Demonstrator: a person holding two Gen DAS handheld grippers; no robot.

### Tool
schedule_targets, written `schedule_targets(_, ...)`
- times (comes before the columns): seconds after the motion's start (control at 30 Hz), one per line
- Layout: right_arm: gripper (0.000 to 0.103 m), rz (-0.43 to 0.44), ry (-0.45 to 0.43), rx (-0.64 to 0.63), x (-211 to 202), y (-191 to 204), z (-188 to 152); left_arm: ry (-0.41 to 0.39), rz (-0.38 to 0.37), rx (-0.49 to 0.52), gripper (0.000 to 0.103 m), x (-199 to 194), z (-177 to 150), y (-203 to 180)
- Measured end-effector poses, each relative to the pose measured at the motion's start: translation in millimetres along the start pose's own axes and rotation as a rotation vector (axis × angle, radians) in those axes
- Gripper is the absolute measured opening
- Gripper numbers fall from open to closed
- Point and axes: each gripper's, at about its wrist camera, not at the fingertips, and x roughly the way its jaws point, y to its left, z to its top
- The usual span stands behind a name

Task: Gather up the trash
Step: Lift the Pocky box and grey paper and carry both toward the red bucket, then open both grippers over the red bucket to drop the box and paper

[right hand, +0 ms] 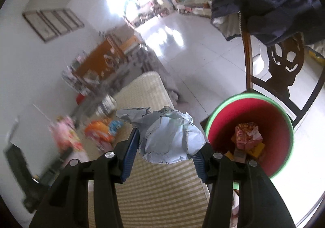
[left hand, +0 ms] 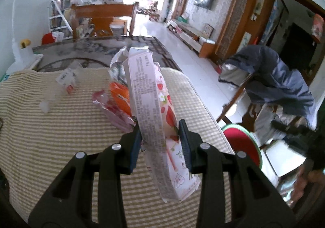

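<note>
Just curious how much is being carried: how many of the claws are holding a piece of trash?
2. The left claw grips a pink strawberry-print wrapper; the right claw grips crumpled pale paper.

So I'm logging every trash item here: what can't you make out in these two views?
- Right wrist view: pink and orange wrappers on the striped cloth, smeared by motion blur.
- Right wrist view: bin bottom, hidden behind the right gripper and crumpled paper.
- Left wrist view: print on the pink box, too small.

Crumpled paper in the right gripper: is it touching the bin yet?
Apart. The right wrist view shows the crumpled paper clamped in the right gripper, with floor visible between it and the bin.
</note>
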Motion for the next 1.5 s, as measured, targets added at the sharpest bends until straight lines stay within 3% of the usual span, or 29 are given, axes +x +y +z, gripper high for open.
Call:
schedule_targets(0.17, 0.049, -0.07, -0.051, 0.019, -25.1, -31.2, 1.7, 0.084, -0.074, 0.06, 0.034, 19.7, -7.8, -26.2)
schedule_targets(0.27, 0.049, -0.113, -0.045, 0.084, -23.8, -58.5, -5.2, 0.128, -0.197, 0.062, 0.035, 31.8, -10.4, -58.3)
schedule_targets(0.4, 0.049, -0.147, -0.015, 0.161, -18.0, -92.0, -17.2, 0.14, -0.288, 0.153, 0.035, 43.1, -19.1, -115.9)
schedule_targets(0.6, 0.049, -0.184, -0.033, 0.21, -23.8, -119.7, -19.7, 0.189, -0.35, 0.225, 0.035, 63.7, -27.0, -170.5)
schedule_targets(0.8, 0.049, -0.202, -0.03, 0.251, -19.1, -137.5, -21.8, 0.249, -0.397, 0.222, 0.035, 77.2, -30.3, -187.3)
schedule_targets(0.9, 0.049, -0.198, -0.025, 0.248, -15.7, -138.8, -23.0, 0.253, -0.4, 0.236, 0.036, 77.7, -33.4, -193.0)
schedule_targets(0.93, 0.052, -0.188, -0.029, 0.245, -14.8, -138.3, -23.0, 0.254, -0.401, 0.238, 0.046, 77.5, -33.3, -193.7)
schedule_targets(0.97, 0.056, -0.187, -0.031, 0.243, -13.4, -138.2, -22.4, 0.251, -0.398, 0.238, 0.061, 77.2, -33.8, -193.7)
schedule_targets(1.0, 0.065, -0.189, -0.031, 0.24, -12.3, -137.1, -22.3, 0.241, -0.396, 0.232, 0.067, 75.7, -33.5, -192.2)
schedule_targets(1.03, 0.069, -0.192, -0.037, 0.239, -12.5, -136.3, -22.2, 0.233, -0.394, 0.225, 0.068, 74.4, -33.2, -190.6)
schedule_targets(1.33, 0.069, -0.185, -0.046, 0.215, -21.2, -113.6, -17.0, 0.237, -0.36, 0.205, 0.073, 62.0, -19.9, -162.3)
schedule_targets(1.5, 0.069, -0.086, -0.049, 0.098, -24.8, -49.7, -8.6, 0.175, -0.21, 0.224, 0.081, 45.7, 1.1, -105.7)
